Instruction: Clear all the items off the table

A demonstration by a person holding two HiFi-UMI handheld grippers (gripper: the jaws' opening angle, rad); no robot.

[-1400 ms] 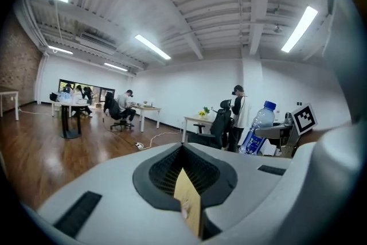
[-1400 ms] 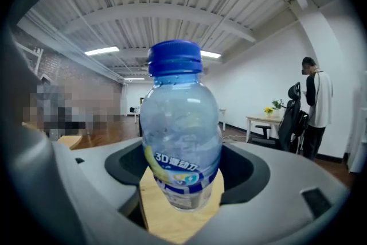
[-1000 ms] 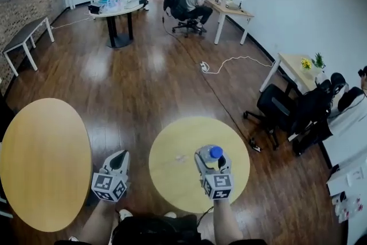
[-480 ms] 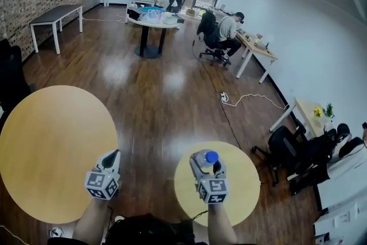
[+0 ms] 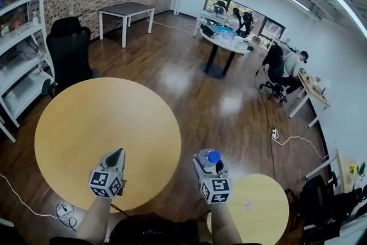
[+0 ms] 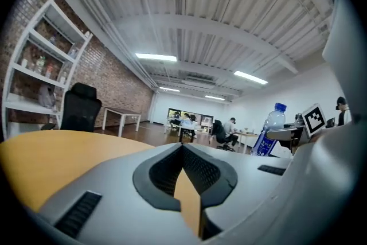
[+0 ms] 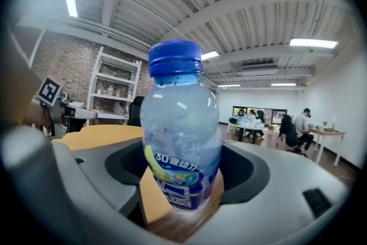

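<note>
A clear water bottle [image 5: 213,156] with a blue cap and blue label stands upright in my right gripper [image 5: 210,162], which is shut on its lower body [image 7: 180,140]. The gripper holds it in the air above the floor, between a large round wooden table [image 5: 109,123] and a small round one [image 5: 258,209]. My left gripper [image 5: 117,153] is shut with nothing in it, hovering over the near edge of the large table. The bottle [image 6: 270,129] also shows at the right of the left gripper view.
A black office chair [image 5: 69,49] and white shelves [image 5: 23,37] stand left of the large table. A cable and plug [image 5: 63,208] lie on the floor near its front edge. Farther off are other tables [image 5: 126,8] and seated people [image 5: 292,66].
The view has swung left, from the small round table to the large one. Both grippers moved along with it, the right still holding the bottle, now off the small table.
</note>
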